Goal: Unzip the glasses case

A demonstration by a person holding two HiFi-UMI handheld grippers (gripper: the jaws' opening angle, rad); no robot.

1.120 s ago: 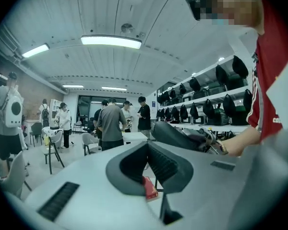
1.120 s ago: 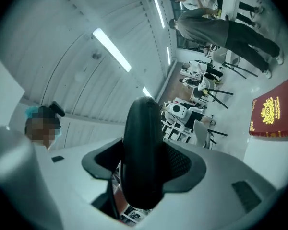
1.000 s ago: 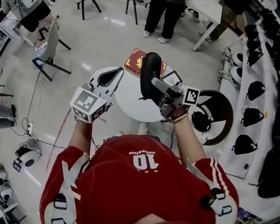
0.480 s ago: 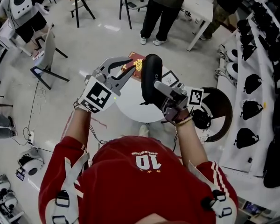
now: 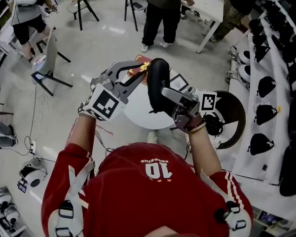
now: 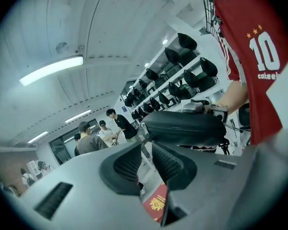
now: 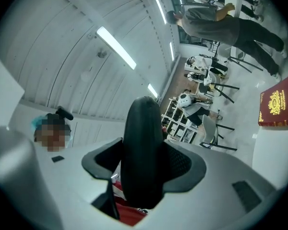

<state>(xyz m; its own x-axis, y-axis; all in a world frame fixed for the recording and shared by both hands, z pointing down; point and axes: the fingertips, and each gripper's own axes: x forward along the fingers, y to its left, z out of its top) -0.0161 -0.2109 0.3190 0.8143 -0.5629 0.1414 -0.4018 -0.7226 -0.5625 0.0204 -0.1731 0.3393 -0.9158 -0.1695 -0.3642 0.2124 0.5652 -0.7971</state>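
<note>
Glasses case [image 5: 155, 73], one, clamped in right tongs [image 7: 143, 163]; left tongs [image 6: 145, 159] narrowly parted, empty, just beside case.

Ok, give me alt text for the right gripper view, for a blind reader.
The right hand-held gripper is shut on a black glasses case, which stands up between its jaws mid-picture. A red booklet with a gold emblem shows at the right edge, and people stand beyond it.
</note>
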